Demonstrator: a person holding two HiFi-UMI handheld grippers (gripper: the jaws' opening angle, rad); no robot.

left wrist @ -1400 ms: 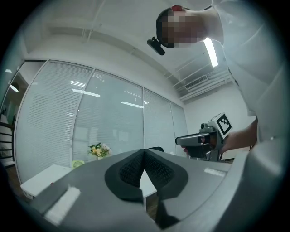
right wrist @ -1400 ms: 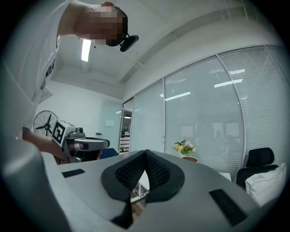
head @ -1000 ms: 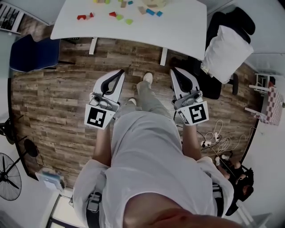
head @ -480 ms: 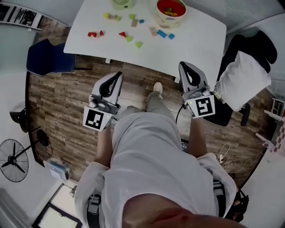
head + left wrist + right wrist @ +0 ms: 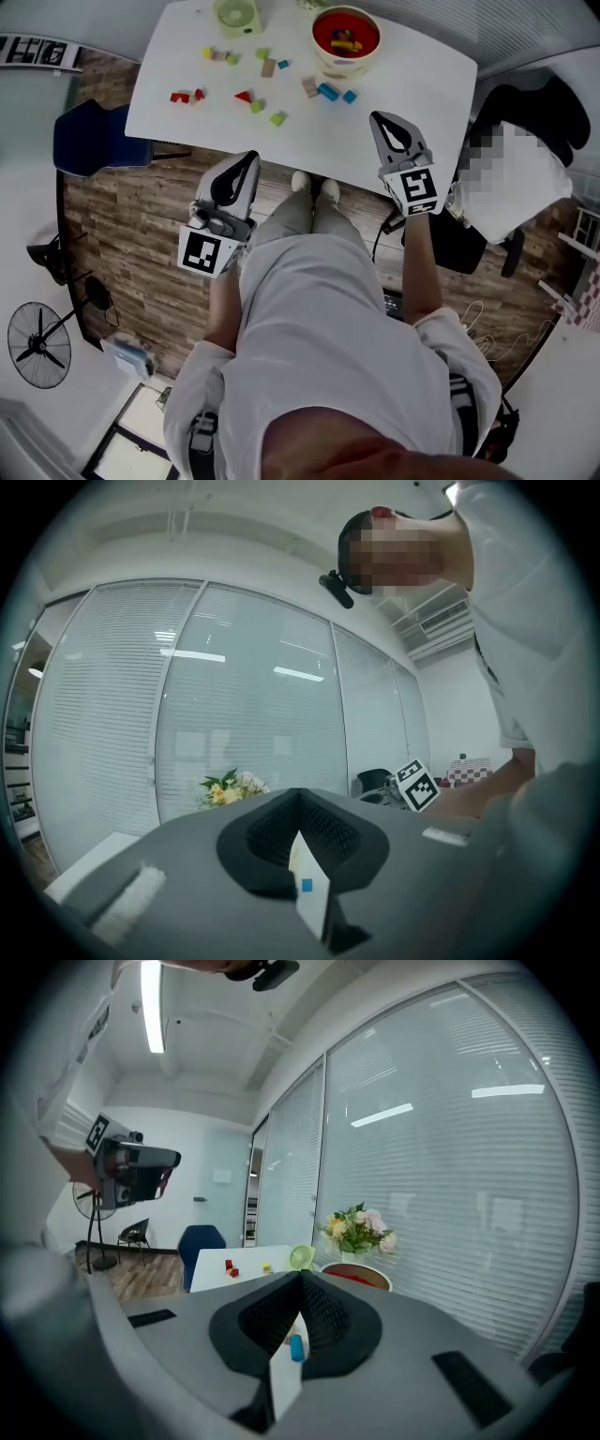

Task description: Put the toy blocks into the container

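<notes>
Several coloured toy blocks point(image 5: 255, 106) lie scattered on the white table point(image 5: 412, 84). The container, a cream bowl point(image 5: 345, 37) with a red inside, stands at the table's far side and holds some blocks. My left gripper point(image 5: 250, 156) is shut and empty, over the wooden floor just short of the table's near edge. My right gripper point(image 5: 379, 118) is shut and empty too, over the table's near right edge. In the right gripper view, the right gripper point(image 5: 301, 1279) points at the bowl point(image 5: 356, 1278) and small blocks point(image 5: 229, 1266). The left gripper point(image 5: 298, 795) faces a glass wall.
A green cup point(image 5: 236, 15) stands left of the bowl. A blue chair point(image 5: 89, 141) is at the table's left, a black chair with a white cushion point(image 5: 511, 178) at its right. A fan point(image 5: 39, 345) stands on the floor. Flowers point(image 5: 357, 1228) show behind the bowl.
The person has walked up to the table. Both grippers have moved forward; the right one has sunk and now reaches over the table's edge. The bowl has come into view.
</notes>
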